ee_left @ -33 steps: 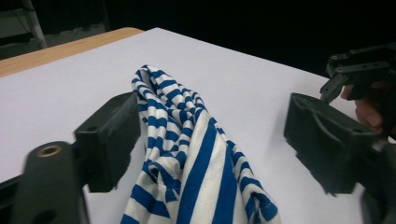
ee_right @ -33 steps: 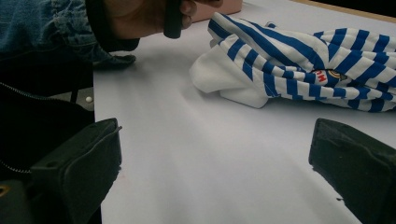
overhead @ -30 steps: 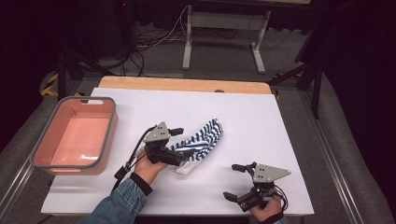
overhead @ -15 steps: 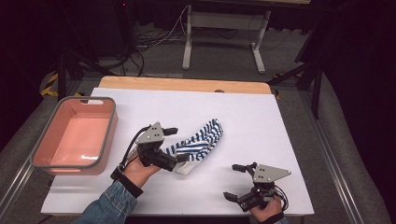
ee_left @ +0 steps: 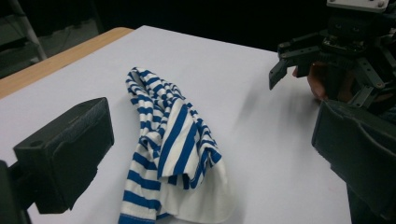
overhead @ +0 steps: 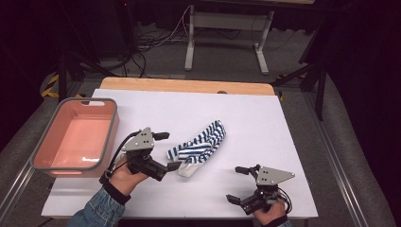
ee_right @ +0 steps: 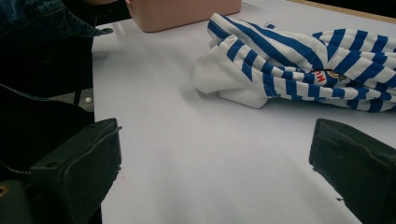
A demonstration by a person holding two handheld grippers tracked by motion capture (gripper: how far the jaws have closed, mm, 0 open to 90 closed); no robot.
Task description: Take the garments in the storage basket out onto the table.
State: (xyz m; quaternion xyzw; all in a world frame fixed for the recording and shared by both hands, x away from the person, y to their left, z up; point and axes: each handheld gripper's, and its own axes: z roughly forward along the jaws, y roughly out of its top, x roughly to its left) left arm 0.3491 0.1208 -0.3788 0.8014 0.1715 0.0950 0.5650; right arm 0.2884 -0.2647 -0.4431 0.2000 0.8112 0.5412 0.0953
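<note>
My right gripper (overhead: 241,184) sits at the near edge of the table (overhead: 283,142), jaws spread, gripping nothing. Left gripper (overhead: 168,151) is further in, jaws also apart, empty, its tips just beside the near white end of the striped shirt (overhead: 201,147). Shirt lies crumpled mid-table. Pink bin (overhead: 75,135) is at the left edge, well apart from it.

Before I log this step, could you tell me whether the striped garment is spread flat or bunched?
Bunched: the striped garment lies crumpled in overlapping folds.
</note>
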